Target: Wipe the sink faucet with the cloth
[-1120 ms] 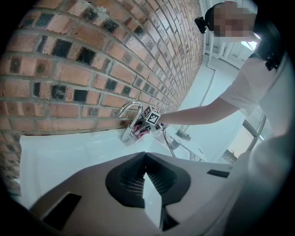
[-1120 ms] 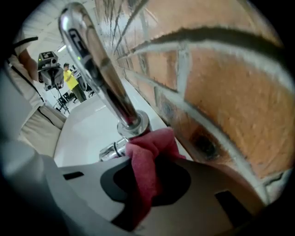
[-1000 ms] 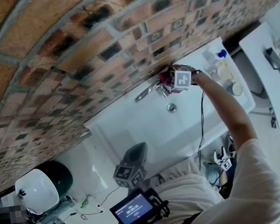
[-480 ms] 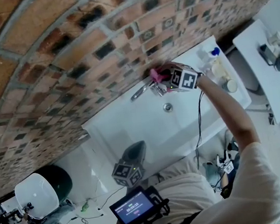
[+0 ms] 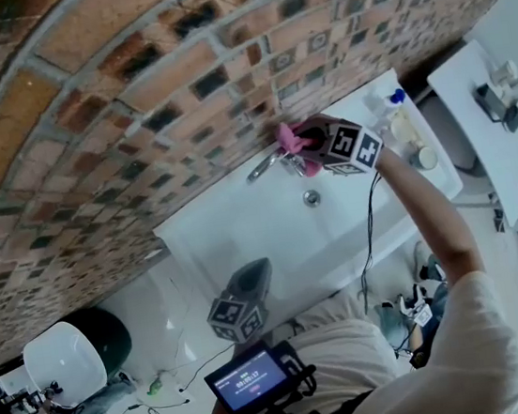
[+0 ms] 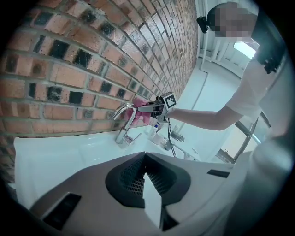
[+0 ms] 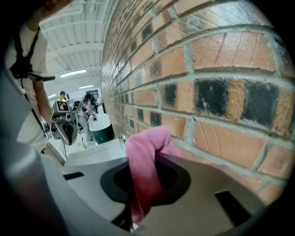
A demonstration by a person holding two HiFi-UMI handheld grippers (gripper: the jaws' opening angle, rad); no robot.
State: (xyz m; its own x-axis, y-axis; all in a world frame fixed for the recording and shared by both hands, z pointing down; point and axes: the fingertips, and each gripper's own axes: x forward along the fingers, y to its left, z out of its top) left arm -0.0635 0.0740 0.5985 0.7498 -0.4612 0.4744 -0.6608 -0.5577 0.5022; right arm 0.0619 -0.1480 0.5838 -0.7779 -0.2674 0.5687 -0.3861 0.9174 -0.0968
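Cloth (image 5: pixel 288 137) pink, soft, terry-looking, bunched up at the back of the faucet (image 5: pixel 268 164), against the brick wall (image 5: pixel 128 76). Right gripper (image 5: pixel 305 140) has its fingers clenched on it; in the right gripper view a fold stands up out of the fingers and a strip hangs down between them. Right arm stretched out nearly straight across the sink (image 5: pixel 235 238), bare forearm, light short sleeve, marker cube on top of the gripper tilted toward the camera. Left gripper (image 5: pixel 254 273) held low and close to the body at the sink's front edge, pointing toward the faucet, well apart from it; fingers drawn together, nothing between them. Faucet is shiny chrome with an arched spout curving over the basin and a flat lever at its base. Sink is white, glossy, rectangular, with a round metal drain (image 5: pixel 312 198) just below the faucet. Wall is rough reddish brick with dark square insets and grey mortar. Small bottles (image 5: pixel 395 106) stand at the sink's right end, one with a blue cap. Dark device with a lit screen (image 5: pixel 252 380) sits at the person's waist. Versus a second ago: cloth has shifted from behind the marker cube toward the wall side of the faucet and shows more pink; cube has rolled a bit to the right since half a second ago; left gripper has stayed where it was.
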